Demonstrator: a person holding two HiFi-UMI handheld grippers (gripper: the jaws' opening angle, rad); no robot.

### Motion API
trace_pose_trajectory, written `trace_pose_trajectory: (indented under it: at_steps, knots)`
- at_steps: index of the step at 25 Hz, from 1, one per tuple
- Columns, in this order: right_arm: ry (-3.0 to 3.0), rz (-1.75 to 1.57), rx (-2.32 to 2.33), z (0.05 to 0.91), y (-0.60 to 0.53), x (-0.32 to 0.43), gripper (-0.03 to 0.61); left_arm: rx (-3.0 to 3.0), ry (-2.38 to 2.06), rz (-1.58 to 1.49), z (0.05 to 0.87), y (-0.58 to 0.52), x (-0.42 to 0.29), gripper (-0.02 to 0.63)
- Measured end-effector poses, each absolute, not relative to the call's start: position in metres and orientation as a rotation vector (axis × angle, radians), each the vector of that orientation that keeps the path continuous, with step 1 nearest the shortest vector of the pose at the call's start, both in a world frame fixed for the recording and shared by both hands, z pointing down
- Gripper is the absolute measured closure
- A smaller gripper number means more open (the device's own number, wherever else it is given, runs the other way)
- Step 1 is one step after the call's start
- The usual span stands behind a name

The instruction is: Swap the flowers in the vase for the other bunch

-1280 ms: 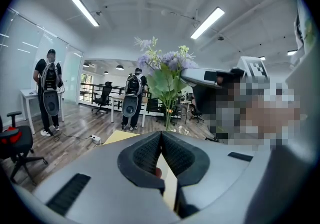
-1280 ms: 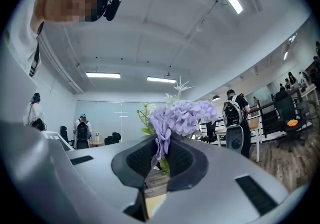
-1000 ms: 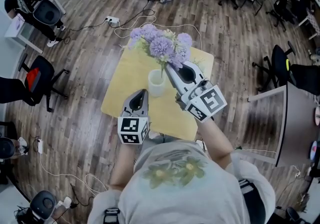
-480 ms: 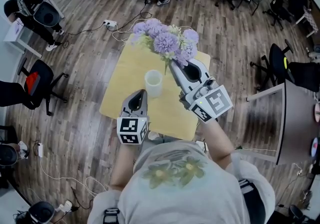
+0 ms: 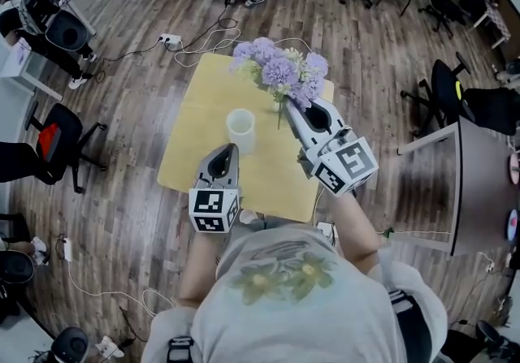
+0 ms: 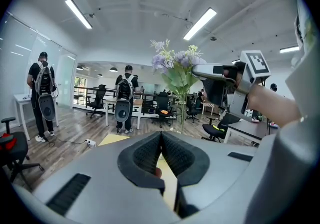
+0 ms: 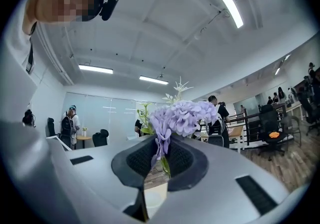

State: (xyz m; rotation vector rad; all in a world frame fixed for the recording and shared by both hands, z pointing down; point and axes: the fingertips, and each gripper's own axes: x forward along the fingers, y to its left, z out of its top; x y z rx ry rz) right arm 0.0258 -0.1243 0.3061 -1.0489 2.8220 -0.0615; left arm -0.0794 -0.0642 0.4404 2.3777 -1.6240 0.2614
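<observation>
Presently, the bunch of purple flowers [image 5: 280,71] is gripped at its green stems by the right claw [image 5: 287,106], whose jaws are closed on them. In the right gripper view, the stems are seen pinched between the 2 ribbed pads with the blooms spread just above the tips. The bunch is held in the air over the far right part of the yellow surface [image 5: 199,105], clear of the white vase [image 5: 240,127] and to its right in the head view. The vase is stood upright near the middle of the surface, mouth upward, touched by neither claw. The left claw [image 5: 230,149] is held over the near edge of the surface, just short of the vase; its 2 jaws are pressed together with nothing between them. Around the surface, a wooden floor [image 5: 138,158] is seen, with a power strip [image 5: 169,39] and cables beyond the far edge and black office chairs [image 5: 57,138] at the sides.
</observation>
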Motion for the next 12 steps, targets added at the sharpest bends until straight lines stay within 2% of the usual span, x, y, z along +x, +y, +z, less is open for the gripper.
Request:
trace_pose_trajectory:
  at_steps: [12]
  knots:
    - [2.863,-0.231,-1.191,0.369,-0.112,0.056,0.515,2.398,-1.587,0.279,0.447,-0.053,-0.061,0.595]
